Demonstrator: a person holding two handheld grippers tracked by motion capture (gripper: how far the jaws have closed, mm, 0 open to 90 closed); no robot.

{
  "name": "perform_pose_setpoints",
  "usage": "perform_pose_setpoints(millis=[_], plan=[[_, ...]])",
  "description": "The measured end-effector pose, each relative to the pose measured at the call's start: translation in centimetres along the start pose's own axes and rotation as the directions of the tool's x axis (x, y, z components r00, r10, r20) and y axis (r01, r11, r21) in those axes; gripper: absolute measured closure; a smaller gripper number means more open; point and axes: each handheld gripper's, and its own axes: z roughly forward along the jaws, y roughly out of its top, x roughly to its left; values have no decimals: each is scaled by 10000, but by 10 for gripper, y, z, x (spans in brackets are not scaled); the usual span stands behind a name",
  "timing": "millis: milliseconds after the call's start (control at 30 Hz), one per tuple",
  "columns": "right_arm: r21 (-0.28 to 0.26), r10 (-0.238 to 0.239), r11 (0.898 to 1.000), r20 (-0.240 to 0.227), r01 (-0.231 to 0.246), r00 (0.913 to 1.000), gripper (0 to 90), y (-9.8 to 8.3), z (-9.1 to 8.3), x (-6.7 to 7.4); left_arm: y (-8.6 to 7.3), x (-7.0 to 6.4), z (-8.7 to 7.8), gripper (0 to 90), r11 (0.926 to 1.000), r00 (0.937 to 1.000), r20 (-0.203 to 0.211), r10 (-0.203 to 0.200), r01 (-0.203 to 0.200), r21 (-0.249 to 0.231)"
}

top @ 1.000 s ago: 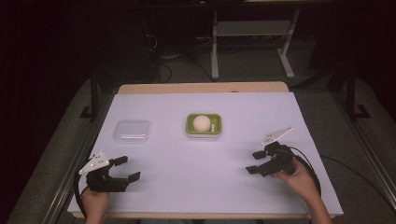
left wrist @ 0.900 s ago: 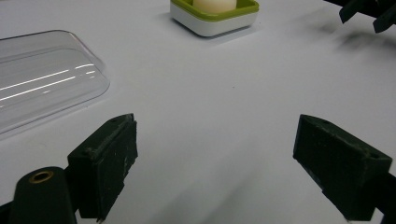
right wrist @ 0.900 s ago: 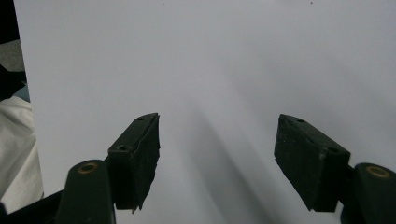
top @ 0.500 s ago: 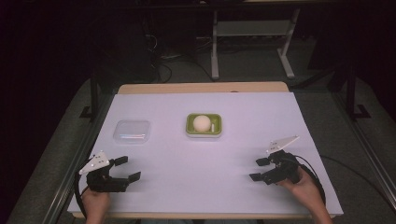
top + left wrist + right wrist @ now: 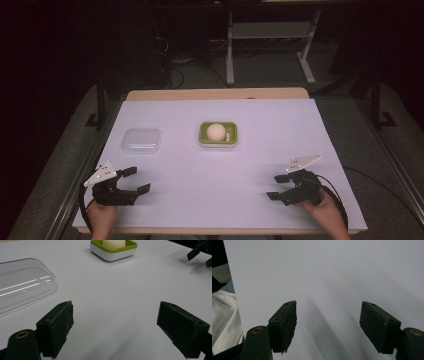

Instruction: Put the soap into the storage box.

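Observation:
A green-rimmed white dish holds a pale round ball at the table's middle. In the left gripper view the dish and ball lie far ahead. A clear plastic lid rests left of the dish, close ahead of my left gripper. My left gripper sits low at the near left, open and empty. My right gripper is at the near right over bare table; its jaws have just been opening, with nothing between them.
The white table sheet spreads between the two grippers. The near table edge runs just behind both hands. White cloth lies beyond the sheet's edge in the right gripper view. A metal stand is on the floor past the far edge.
The right gripper has moved toward the near right corner and a little lower, and its jaws stand slightly wider. The left gripper, dish and lid have not moved.

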Motion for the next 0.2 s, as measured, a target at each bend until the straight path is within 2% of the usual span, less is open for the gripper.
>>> perform_pose_setpoints(millis=[100,167,200], plan=[[-27,-14,10000,242,14,9997,279,2,3,3,0,0,0,131,10000,10000,5,-32,32,0],[-102,-216,9997,375,220,9991,266,3,4,4,0,0,1,132,10000,10000,2,-17,17,-9],[-22,-78,10000,382,79,9992,255,4,5,5,0,1,1,132,10000,10000,2,-27,27,-10]])
